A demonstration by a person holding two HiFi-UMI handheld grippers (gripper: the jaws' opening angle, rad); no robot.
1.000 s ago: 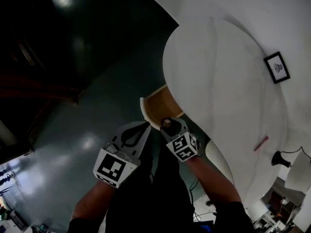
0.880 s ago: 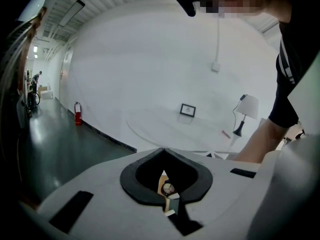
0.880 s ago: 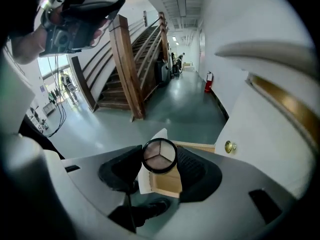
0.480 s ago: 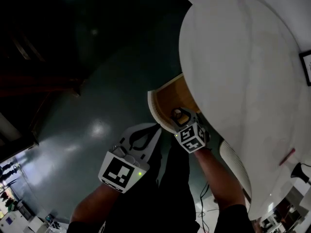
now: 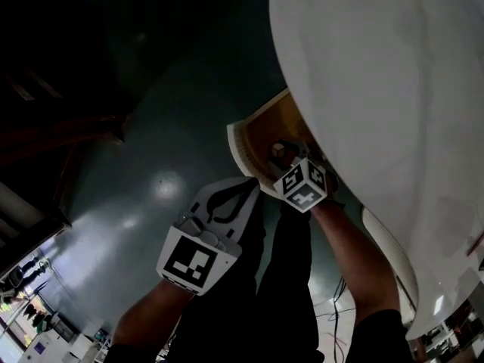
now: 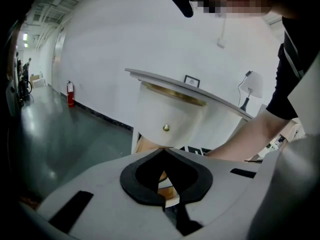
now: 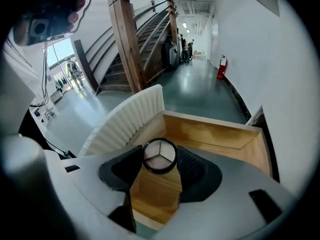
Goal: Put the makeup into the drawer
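Note:
A round black-rimmed makeup compact (image 7: pixel 159 155) with three pale powder sections sits between the pads of my right gripper (image 7: pixel 160 158), which is shut on it. It hangs over the wooden inside of the open drawer (image 7: pixel 215 136). In the head view the right gripper (image 5: pixel 281 157) holds the compact (image 5: pixel 278 149) over the drawer (image 5: pixel 261 131) under the white round table (image 5: pixel 378 74). My left gripper (image 5: pixel 243 189) is shut and empty, just left of and below the drawer. In the left gripper view its jaws (image 6: pixel 163 152) meet in front of the table's drawer unit.
The drawer's ribbed white front (image 7: pixel 127 118) curves along its left side. A second drawer front with a brass knob (image 6: pixel 166 128) shows under the tabletop. A dark glossy floor (image 5: pixel 144 172), a wooden staircase (image 7: pixel 135 39) and a small framed picture (image 6: pixel 191 80) are in view.
Both grippers have come down toward the drawer. The right one has carried the compact from beside the drawer's front to over its wooden inside. The left stays shut.

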